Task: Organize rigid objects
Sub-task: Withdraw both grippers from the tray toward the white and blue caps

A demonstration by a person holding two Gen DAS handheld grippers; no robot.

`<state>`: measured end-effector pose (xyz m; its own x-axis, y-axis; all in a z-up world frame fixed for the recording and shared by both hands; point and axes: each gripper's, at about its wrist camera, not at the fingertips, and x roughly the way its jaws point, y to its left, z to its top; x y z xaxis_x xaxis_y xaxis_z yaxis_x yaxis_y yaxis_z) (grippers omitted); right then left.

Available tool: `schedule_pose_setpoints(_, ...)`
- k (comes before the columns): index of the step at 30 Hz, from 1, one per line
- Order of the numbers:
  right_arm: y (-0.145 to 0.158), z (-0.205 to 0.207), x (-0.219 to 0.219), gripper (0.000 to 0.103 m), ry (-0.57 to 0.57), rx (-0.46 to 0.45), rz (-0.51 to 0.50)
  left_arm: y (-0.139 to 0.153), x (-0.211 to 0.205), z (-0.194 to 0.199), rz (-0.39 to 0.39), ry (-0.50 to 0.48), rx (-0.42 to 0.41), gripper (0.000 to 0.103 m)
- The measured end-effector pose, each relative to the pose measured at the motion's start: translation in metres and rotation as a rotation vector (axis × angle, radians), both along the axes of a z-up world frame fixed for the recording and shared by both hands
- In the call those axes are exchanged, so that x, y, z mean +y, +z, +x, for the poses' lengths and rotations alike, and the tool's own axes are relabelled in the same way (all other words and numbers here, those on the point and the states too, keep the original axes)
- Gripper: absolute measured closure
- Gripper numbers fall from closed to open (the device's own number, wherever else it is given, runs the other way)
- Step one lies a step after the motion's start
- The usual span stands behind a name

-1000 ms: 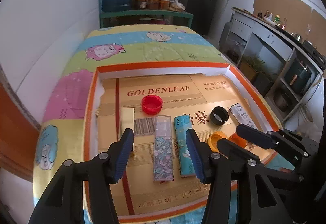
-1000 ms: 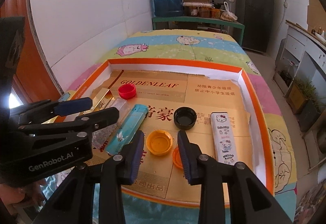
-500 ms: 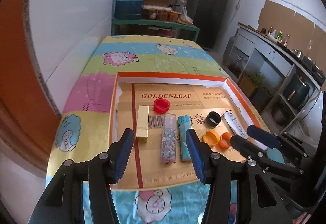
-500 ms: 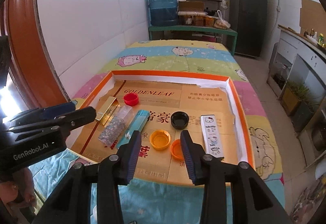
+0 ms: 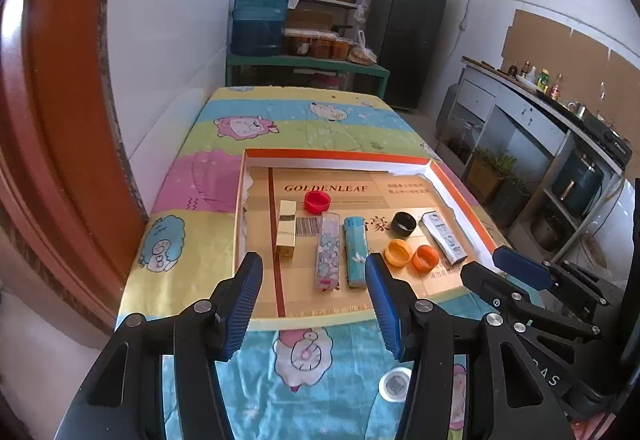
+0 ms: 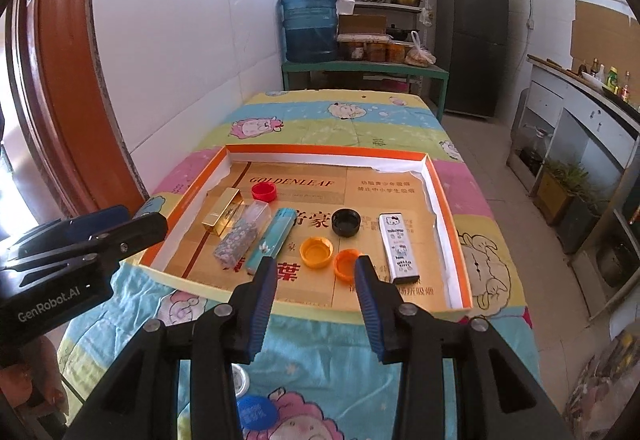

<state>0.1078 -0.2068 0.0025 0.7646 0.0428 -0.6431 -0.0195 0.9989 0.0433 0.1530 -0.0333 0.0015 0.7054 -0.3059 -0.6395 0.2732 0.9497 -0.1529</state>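
Observation:
An orange-rimmed cardboard tray (image 5: 456, 183) (image 6: 444, 183) lies on the bed. In it lie a gold box (image 5: 286, 228) (image 6: 222, 211), a red cap (image 5: 317, 202) (image 6: 264, 192), a floral lighter (image 5: 328, 252) (image 6: 240, 234), a blue lighter (image 5: 355, 251) (image 6: 271, 240), a black cap (image 5: 403, 223) (image 6: 346, 222), two orange caps (image 5: 398, 252) (image 6: 317, 251) and a white Hello Kitty lighter (image 5: 444, 238) (image 6: 398, 250). My left gripper (image 5: 314, 300) and right gripper (image 6: 315, 294) are both open and empty, held back over the tray's near edge.
The bed has a cartoon-sheep quilt (image 5: 288, 127). A white wall and a red-brown door frame (image 5: 60, 119) stand at left. A blue cap (image 6: 256, 414) and a small round tin (image 5: 394, 384) lie on the quilt near me. Shelves and a water jug (image 6: 309, 25) stand beyond.
Both grippers have pulled back and up from the tray, which now looks smaller and farther. The objects in it have not moved. Both grippers stay open.

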Motion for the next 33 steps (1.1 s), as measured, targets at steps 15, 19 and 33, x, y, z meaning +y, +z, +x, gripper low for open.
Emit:
schedule_pose_setpoints(15, 0.013, -0.039, 0.005, 0.063, -0.016, -0.020, 0.003, 0.010, 0.017, -0.039, -0.009, 0.010, -0.029, 0.048)
schedule_pose_setpoints(19, 0.015, -0.049, 0.002, 0.063, -0.025, -0.021, 0.006, 0.009, 0.020, -0.048, -0.020, 0.006, -0.026, 0.048)
schedule_pose_setpoints(33, 0.006, -0.081, 0.006, 0.063, -0.015, 0.000, 0.016, 0.005, 0.023, -0.077, -0.027, -0.008, -0.026, 0.048)
